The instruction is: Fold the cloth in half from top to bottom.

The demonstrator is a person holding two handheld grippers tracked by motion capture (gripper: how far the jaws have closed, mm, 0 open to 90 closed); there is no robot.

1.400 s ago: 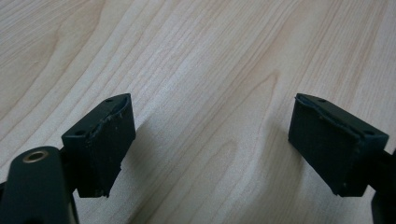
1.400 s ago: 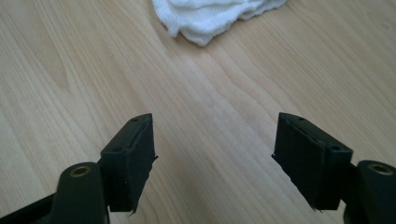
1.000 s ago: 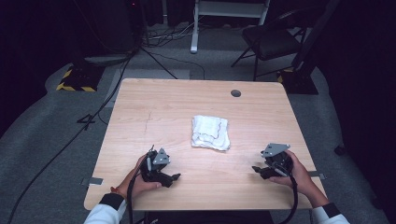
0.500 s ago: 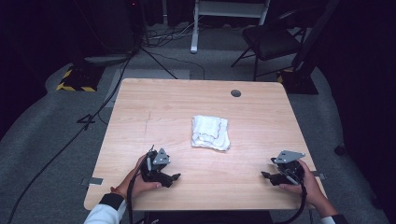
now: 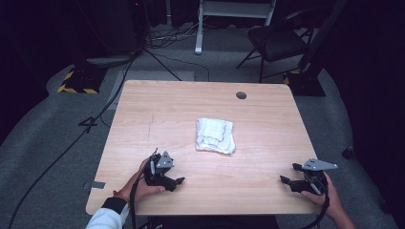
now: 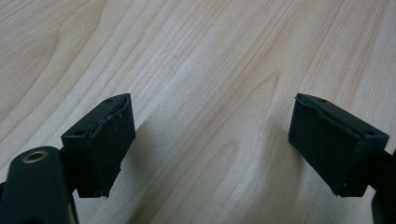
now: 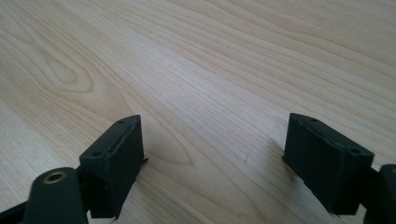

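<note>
Folded white cloth [image 5: 216, 135] waits mid-desk [image 5: 143, 114].
Probably soft and light; pinch a near edge. Left gripper [image 5: 173, 182] and right gripper [image 5: 288, 174], nearer than the cloth, fingers released, the right's just opened wider, empty.

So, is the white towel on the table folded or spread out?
Folded. The white towel lies as a compact, thick bundle with layered edges at the middle of the table, apart from both grippers.

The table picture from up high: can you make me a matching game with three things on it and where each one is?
Things:
1. white cloth
2. left gripper
3. right gripper

Places:
A. near corner of the table, at the picture's right
B. middle of the table
C. near edge of the table, at the picture's left

Pairs: 1-B, 2-C, 3-A
</note>
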